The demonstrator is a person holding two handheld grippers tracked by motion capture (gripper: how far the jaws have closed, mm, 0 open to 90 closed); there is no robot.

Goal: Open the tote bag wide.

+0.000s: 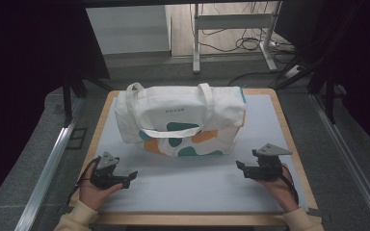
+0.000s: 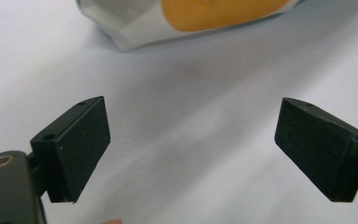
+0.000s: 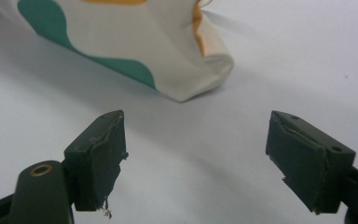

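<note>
1. High view: we see a white bag (image 1: 180, 120) with teal and orange blotches lying on its side on the grey mat (image 1: 192, 185) of the worktop (image 1: 285, 122), its two handles draped over the upper face.
2. The left hand-held gripper (image 1: 131, 177) rests on the mat just off the bag's near left corner. The right hand-held gripper (image 1: 241, 167) sits off the bag's near right corner. Both are apart from the bag.
3. In the left gripper view the jaws stand wide with nothing between them, and the bag's orange-patched edge (image 2: 200, 18) lies ahead.
4. In the right gripper view the jaws are equally wide and empty, and the bag's corner (image 3: 186, 60) bulges ahead of them. The pad on the left jaw looks frayed.
5. We judge the work to be a two-handed grasp of the bag, not yet begun.
6. Risks we foresee:
   - The cloth is soft, so a pinch at a corner may catch a single layer and let the bag sag or unfold.
   - Worn pads could slip on the fabric.
   - Uneven lifting by the two sides would twist the bag or drag it across the mat.
   - A loose handle could snag a jaw.
</note>
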